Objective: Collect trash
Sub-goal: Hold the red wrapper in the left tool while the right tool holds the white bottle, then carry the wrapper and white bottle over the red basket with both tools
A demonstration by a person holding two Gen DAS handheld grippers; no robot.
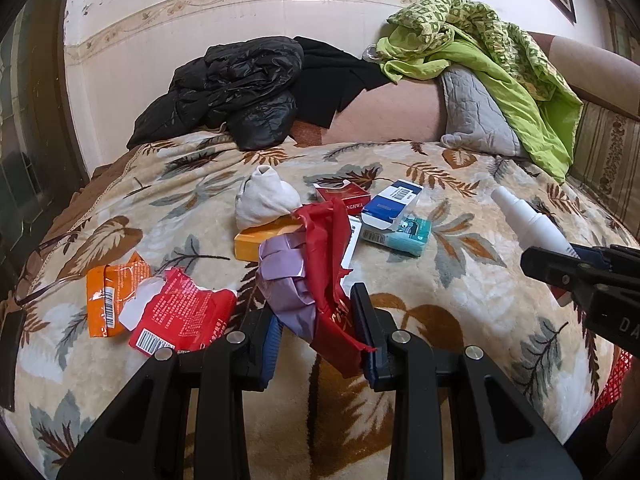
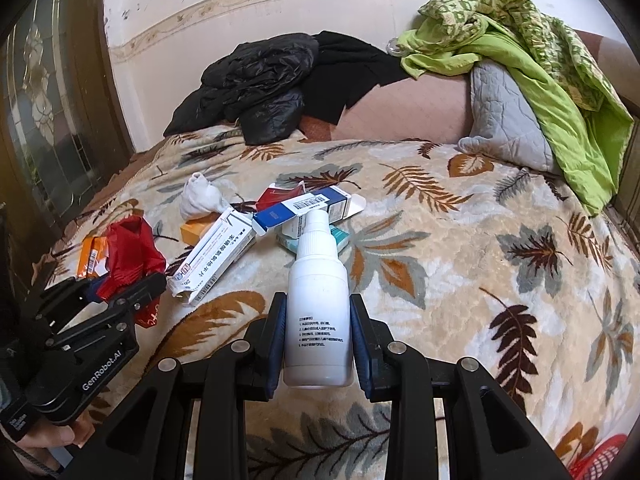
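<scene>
My left gripper [image 1: 316, 312] is shut on a crumpled red and lilac wrapper [image 1: 316, 264] and holds it above the leaf-patterned blanket [image 1: 460, 292]. My right gripper [image 2: 318, 316] is shut on a white spray bottle [image 2: 318, 304], nozzle pointing away; the bottle also shows in the left wrist view [image 1: 528, 220]. On the blanket lie a torn red packet [image 1: 180, 316], an orange packet [image 1: 108, 296], a white tissue wad [image 1: 264, 196], an orange box [image 1: 256, 240], a red cigarette pack [image 1: 344, 198], a blue-white box [image 1: 394, 202], a teal pack [image 1: 404, 236] and a long white medicine box [image 2: 216, 256].
A black jacket [image 1: 236, 92] lies at the far side by the wall. A green cloth [image 1: 484, 52] drapes over a grey pillow [image 1: 476, 112] at the back right. A red basket [image 2: 600, 460] sits at the lower right edge. A dark door frame [image 2: 52, 120] stands left.
</scene>
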